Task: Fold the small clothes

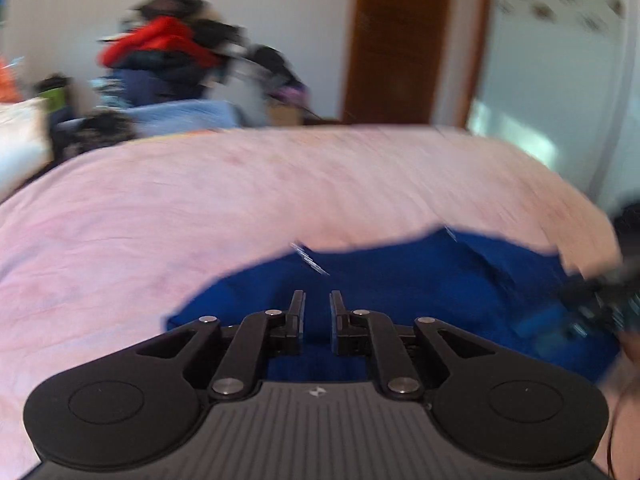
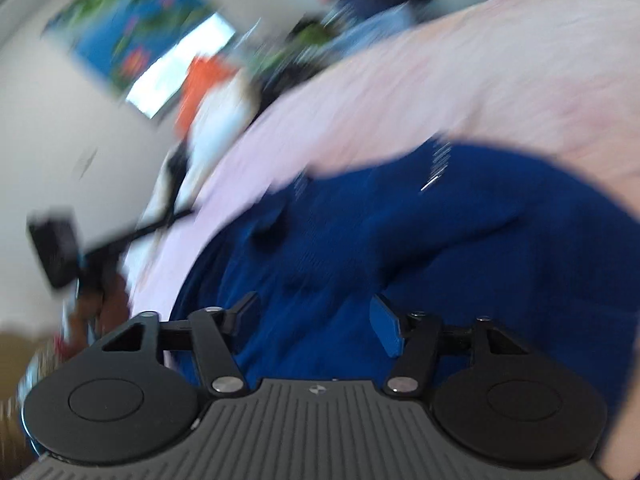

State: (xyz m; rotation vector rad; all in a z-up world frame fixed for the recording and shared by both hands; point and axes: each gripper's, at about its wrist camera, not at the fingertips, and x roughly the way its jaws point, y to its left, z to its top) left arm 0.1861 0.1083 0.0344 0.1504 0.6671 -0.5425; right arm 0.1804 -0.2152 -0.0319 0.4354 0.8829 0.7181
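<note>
- A royal-blue garment (image 1: 420, 280) lies rumpled on a bed under a pale pink bedspread (image 1: 200, 200), near the bed's closer edge.
- In the right wrist view the same blue garment (image 2: 400, 248) fills the middle, with folds and creases running across it.
- The left tongs (image 1: 318, 304) hover just over the near part of the cloth; the jaws stand narrow, with only a slim gap between them, and blue fabric shows through that gap behind them. I cannot tell whether they pinch any of it.
- The right tongs (image 2: 316, 316) sit over the garment as well, the jaws spread wide and nothing caught between the pads; blue cloth lies below and ahead of them.
- In the left wrist view the right tongs (image 1: 600, 300) appear blurred at the garment's right end.
- Beyond the bed's far side, a blurred heap of clothes (image 1: 160, 52), red and dark, rises against a white wall, and a brown door (image 1: 400, 40) stands to its right.
</note>
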